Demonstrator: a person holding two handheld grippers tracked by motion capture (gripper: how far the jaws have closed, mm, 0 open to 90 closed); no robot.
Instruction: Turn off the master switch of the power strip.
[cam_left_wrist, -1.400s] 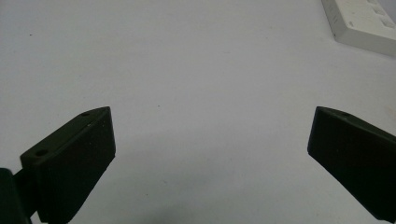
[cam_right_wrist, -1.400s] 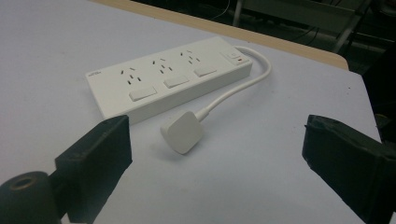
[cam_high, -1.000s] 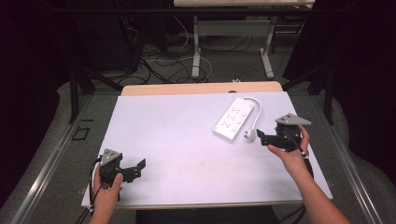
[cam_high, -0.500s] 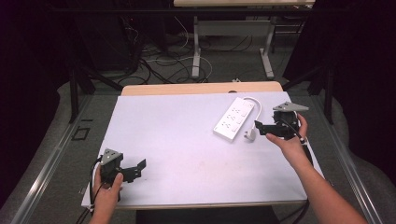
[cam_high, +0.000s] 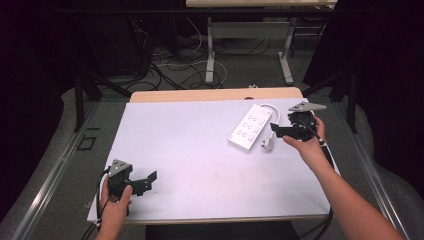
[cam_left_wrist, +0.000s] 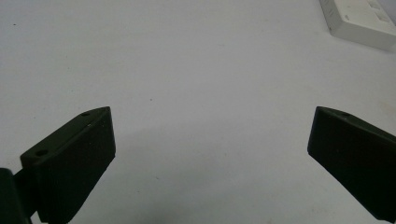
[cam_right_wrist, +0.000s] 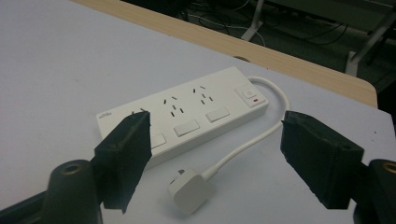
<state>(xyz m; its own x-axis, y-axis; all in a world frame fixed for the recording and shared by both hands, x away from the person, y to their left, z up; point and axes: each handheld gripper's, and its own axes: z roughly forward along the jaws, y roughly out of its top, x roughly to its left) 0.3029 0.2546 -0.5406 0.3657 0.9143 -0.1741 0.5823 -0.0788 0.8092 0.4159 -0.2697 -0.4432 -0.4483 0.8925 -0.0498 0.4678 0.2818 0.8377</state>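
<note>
A white power strip (cam_high: 249, 128) (cam_right_wrist: 187, 119) lies on the white table at the right, its cable looping round to a white plug (cam_high: 268, 145) (cam_right_wrist: 187, 189) beside it. My right gripper (cam_high: 278, 131) (cam_right_wrist: 217, 151) hovers open just right of the strip, its jaws spread over the plug and cable. Near the front left corner my left gripper (cam_high: 148, 181) (cam_left_wrist: 210, 154) is held open above bare table, nothing between its jaws. A corner of the power strip (cam_left_wrist: 359, 21) shows at the top right of the left gripper view.
The table top (cam_high: 190, 145) is a white sheet over a wooden board whose edge (cam_high: 215, 95) shows at the back. Beyond it stand desk legs (cam_high: 210, 50) and loose floor cables (cam_high: 170, 65). A metal rail (cam_high: 55, 170) runs along the left.
My right gripper has moved away from me and to the left, from the table's right edge up to the power strip's plug. The left gripper has stayed where it was.
</note>
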